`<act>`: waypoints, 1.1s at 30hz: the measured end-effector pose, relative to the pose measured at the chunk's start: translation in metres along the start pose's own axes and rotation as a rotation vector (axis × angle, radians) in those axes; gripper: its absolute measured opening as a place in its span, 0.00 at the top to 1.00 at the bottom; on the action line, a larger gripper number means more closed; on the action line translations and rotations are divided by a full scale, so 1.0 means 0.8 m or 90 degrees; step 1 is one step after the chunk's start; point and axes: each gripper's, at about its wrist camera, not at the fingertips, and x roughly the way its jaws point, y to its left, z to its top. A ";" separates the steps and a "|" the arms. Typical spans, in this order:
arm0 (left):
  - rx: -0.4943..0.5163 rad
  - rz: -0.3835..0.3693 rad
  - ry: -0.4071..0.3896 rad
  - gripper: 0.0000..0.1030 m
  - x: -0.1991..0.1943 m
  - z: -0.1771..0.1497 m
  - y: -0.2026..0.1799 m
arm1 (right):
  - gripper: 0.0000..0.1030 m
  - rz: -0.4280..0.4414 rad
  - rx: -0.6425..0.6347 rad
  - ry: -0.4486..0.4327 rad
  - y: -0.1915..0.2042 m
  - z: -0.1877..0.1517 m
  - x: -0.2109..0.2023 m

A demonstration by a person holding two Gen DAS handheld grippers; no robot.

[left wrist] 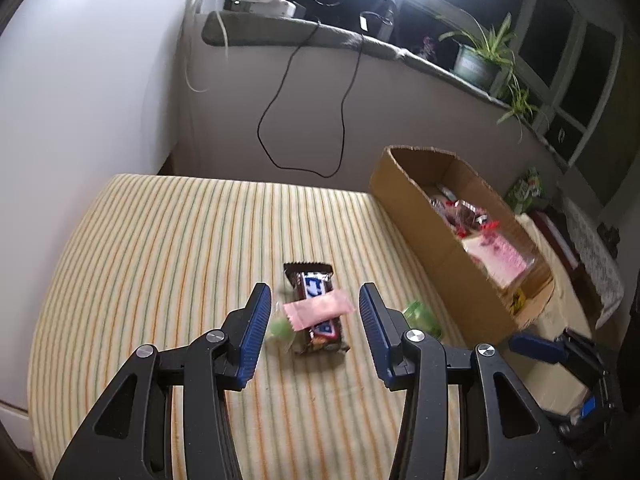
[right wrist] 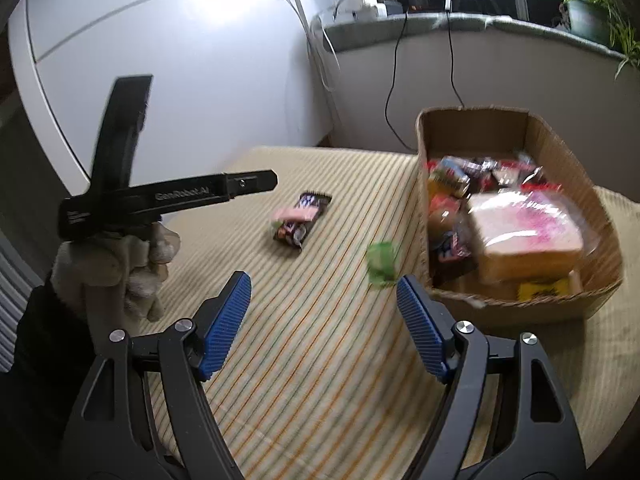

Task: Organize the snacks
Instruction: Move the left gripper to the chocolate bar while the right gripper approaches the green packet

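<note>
The table point(left wrist: 160, 260) wears cream cloth with thin orange and green stripes. On it lie a dark brown chocolate bar point(left wrist: 316, 312) with blue-and-white lettering, a pink wrapper point(left wrist: 320, 312), and a green candy point(right wrist: 382, 260). The cardboard box point(right wrist: 480, 128) is plain brown. Each hand-held gripper point(left wrist: 312, 334) is black with blue ribbed pads.

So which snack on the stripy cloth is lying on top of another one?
The pink wrapper. It lies across the dark chocolate bar, while the green candy near the cardboard box sits alone.
</note>
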 end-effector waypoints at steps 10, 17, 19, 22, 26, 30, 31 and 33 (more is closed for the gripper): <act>0.039 0.006 0.009 0.57 0.003 -0.013 0.030 | 0.48 -0.052 0.008 0.030 0.023 0.006 0.045; 0.036 0.013 0.021 0.60 0.001 -0.027 0.057 | 0.51 -0.054 -0.015 0.042 0.038 0.020 0.069; 0.047 0.011 0.026 0.62 0.002 -0.030 0.054 | 0.52 -0.053 -0.026 0.049 0.045 0.024 0.081; 0.057 0.002 0.035 0.65 0.006 -0.034 0.050 | 0.56 -0.043 -0.031 0.054 0.054 0.034 0.094; 0.063 -0.008 0.043 0.65 0.011 -0.036 0.047 | 0.59 -0.029 -0.030 0.054 0.062 0.051 0.111; 0.070 -0.014 0.046 0.65 0.015 -0.034 0.044 | 0.59 -0.012 -0.010 0.070 0.059 0.062 0.128; 0.071 -0.015 0.046 0.65 0.016 -0.033 0.042 | 0.59 -0.012 -0.005 0.072 0.057 0.064 0.131; 0.078 -0.016 0.043 0.65 0.017 -0.030 0.039 | 0.59 -0.016 0.005 0.070 0.051 0.066 0.133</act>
